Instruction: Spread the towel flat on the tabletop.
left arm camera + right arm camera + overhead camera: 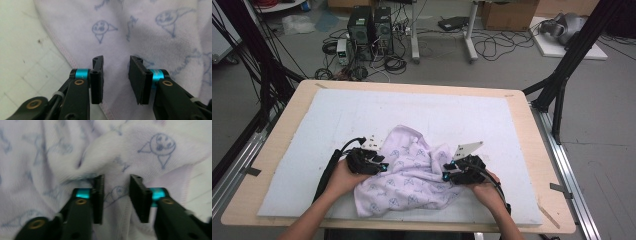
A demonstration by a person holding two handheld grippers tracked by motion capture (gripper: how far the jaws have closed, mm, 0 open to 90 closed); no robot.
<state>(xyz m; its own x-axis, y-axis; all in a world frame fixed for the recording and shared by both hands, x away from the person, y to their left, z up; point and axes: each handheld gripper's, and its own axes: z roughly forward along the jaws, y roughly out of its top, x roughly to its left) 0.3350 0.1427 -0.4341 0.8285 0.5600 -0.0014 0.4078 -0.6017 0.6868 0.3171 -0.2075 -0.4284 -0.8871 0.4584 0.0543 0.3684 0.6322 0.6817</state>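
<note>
We take the towel [409, 172] as our landmark: a pale lilac cloth printed with small blue figures, lying crumpled on the white mat [337, 120] that covers the wooden table [277, 135]. It sits in the near half of the mat, roughly centred between the mat's left and right edges.

The left gripper [374, 164] is at the towel's left edge, held in the person's left hand [343, 177]. In the left gripper view [115, 75] we see its jaws spread apart, cloth lying in the gap between them, nothing pinched. The towel's stitched pink hem [62, 47] runs diagonally just left of the left jaw, with bare mat beyond it.

The right gripper [452, 171] is at the towel's right edge, held in the right hand [486, 192]. In the right gripper view [115, 195] its jaws also stand apart over a raised fold of cloth; we cannot tell whether the pads touch it. The hem [186, 185] shows to the right of the right jaw, mat beyond.

Open room: behind the towel the mat lies bare all the way to its far edge. Left and right of the towel, bare mat stretches outward past each hand. Toward the near edge, the towel's lower corner lies close to the mat's front border, so little room remains there.
</note>
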